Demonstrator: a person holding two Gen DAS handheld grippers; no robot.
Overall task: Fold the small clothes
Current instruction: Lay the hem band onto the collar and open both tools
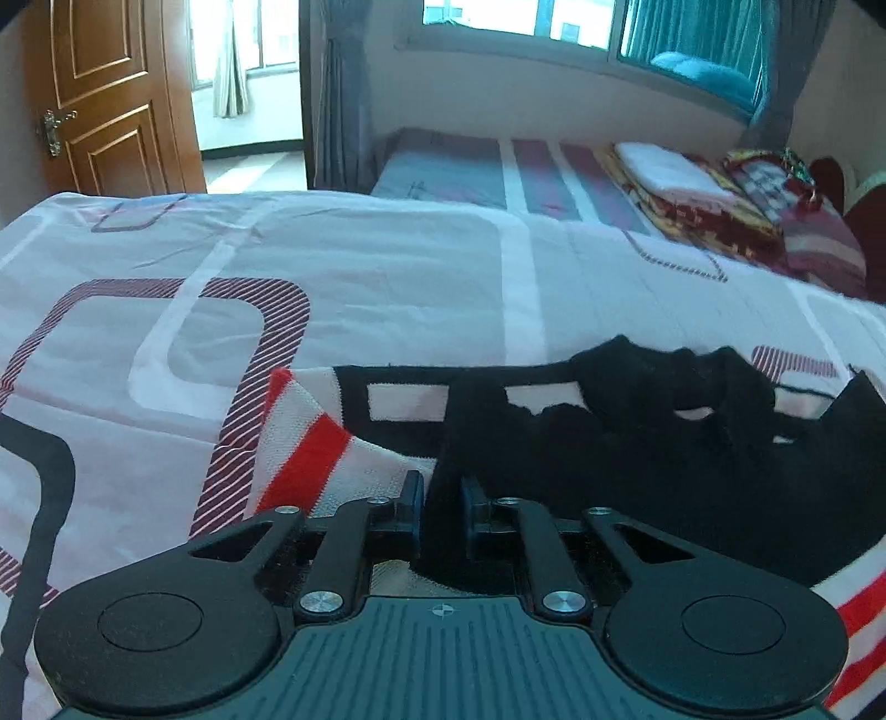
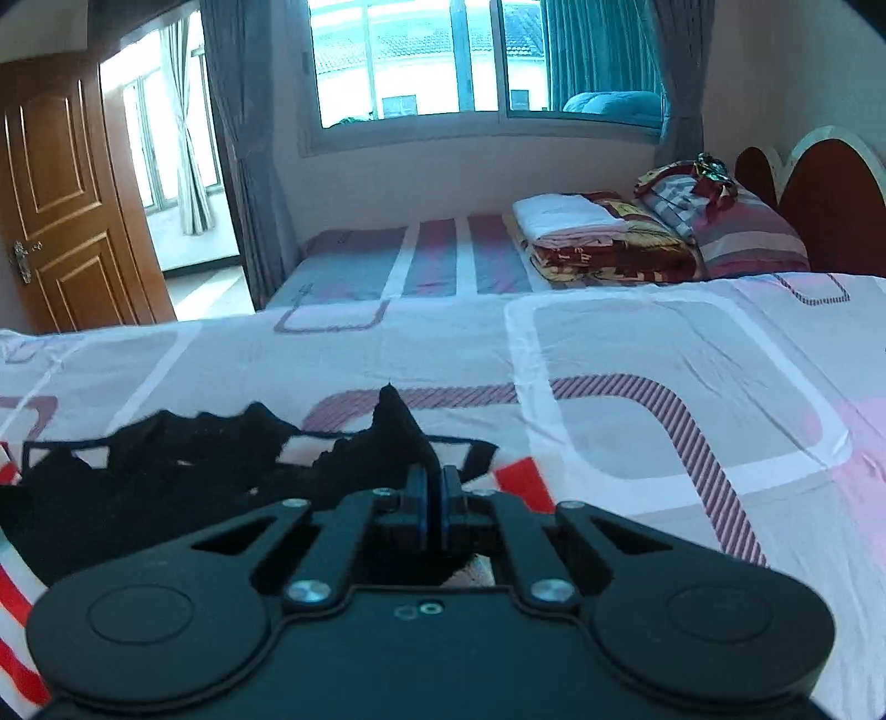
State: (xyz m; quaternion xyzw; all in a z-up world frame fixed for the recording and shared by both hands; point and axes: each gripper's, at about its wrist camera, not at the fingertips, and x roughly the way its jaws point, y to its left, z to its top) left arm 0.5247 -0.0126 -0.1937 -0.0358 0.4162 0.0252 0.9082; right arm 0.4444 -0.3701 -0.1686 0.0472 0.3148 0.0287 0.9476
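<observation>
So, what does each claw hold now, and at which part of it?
Both grip the same black garment. The left claw pinches a fold at its left end; the right claw is shut on a raised corner at its right end.

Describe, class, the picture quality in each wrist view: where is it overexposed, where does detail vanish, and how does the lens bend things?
Left wrist view: the window is blown out, the black garment is a featureless dark mass, and the door leans with the fisheye. Right wrist view: the window glares, the garment's folds are lost, and the bedspread edge bows.
</observation>
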